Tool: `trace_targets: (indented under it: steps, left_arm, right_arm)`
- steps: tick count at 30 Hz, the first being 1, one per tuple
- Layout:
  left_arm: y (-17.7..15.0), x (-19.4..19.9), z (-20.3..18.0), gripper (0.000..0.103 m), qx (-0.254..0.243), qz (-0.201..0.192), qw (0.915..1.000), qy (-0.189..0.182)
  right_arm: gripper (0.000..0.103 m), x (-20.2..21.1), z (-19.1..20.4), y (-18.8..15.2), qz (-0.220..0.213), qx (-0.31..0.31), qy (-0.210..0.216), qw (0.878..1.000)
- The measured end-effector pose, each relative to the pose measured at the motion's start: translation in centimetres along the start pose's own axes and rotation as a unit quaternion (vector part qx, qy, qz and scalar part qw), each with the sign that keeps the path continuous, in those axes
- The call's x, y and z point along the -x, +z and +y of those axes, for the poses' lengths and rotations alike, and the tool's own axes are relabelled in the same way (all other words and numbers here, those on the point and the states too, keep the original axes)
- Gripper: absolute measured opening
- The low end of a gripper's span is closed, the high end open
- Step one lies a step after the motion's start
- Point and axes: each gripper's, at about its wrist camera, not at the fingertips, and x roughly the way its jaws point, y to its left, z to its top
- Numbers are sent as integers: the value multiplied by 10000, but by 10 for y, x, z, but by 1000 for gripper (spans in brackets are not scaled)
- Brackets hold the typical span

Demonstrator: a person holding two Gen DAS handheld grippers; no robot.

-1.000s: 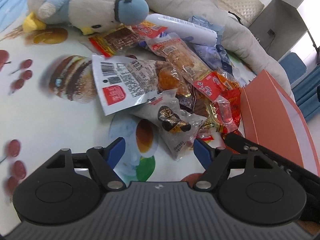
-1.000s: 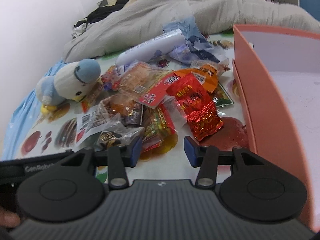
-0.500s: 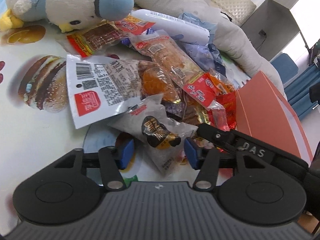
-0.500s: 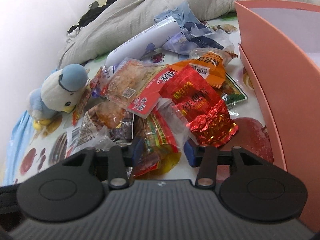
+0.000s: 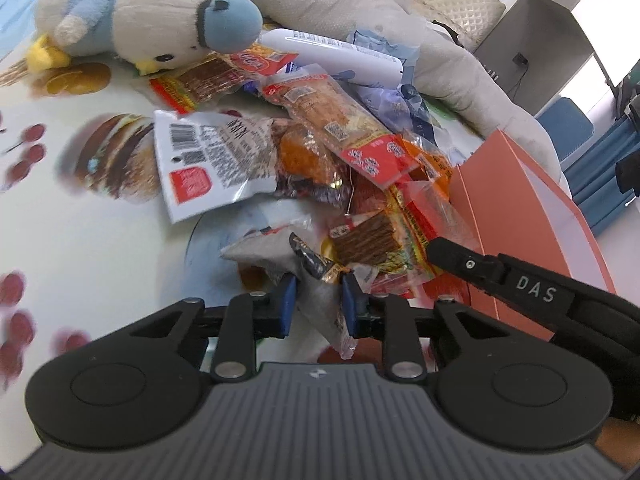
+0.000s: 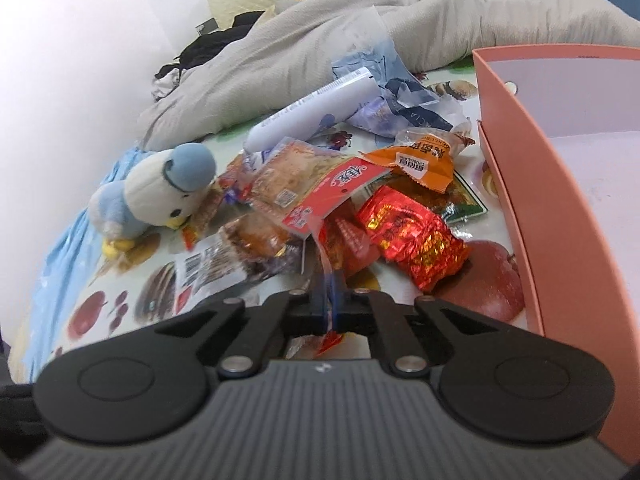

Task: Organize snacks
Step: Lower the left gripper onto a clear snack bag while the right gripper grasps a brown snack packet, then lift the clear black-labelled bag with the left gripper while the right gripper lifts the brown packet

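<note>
The orange box [image 6: 532, 184] stood open to the right of the snack pile [image 5: 320, 152], its visible interior bare. The left gripper [image 5: 317, 300] had just been closing and pinched a clear grey snack packet [image 5: 276, 256] at the pile's near edge. The right gripper [image 6: 329, 312] had just shut tight on the edge of a red-striped packet [image 6: 340, 240] beside the box.

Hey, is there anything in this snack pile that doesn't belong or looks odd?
Yes. A plush bird lies at the pile's far left edge, and a white tube sits among the snack packets. Neither is a snack.
</note>
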Motion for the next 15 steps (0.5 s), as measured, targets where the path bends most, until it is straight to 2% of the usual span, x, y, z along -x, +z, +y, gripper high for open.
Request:
trace_targets:
  steps: [10, 15]
  left_arm:
    - [-46, 58, 2, 27, -210, 124, 9996, 147]
    - [-65, 80, 1, 27, -256, 147, 9995, 128]
  right_arm:
    - [5, 67, 10, -34, -30, 68, -99, 9999]
    - [5, 95, 5, -57, 132, 15, -160, 9998]
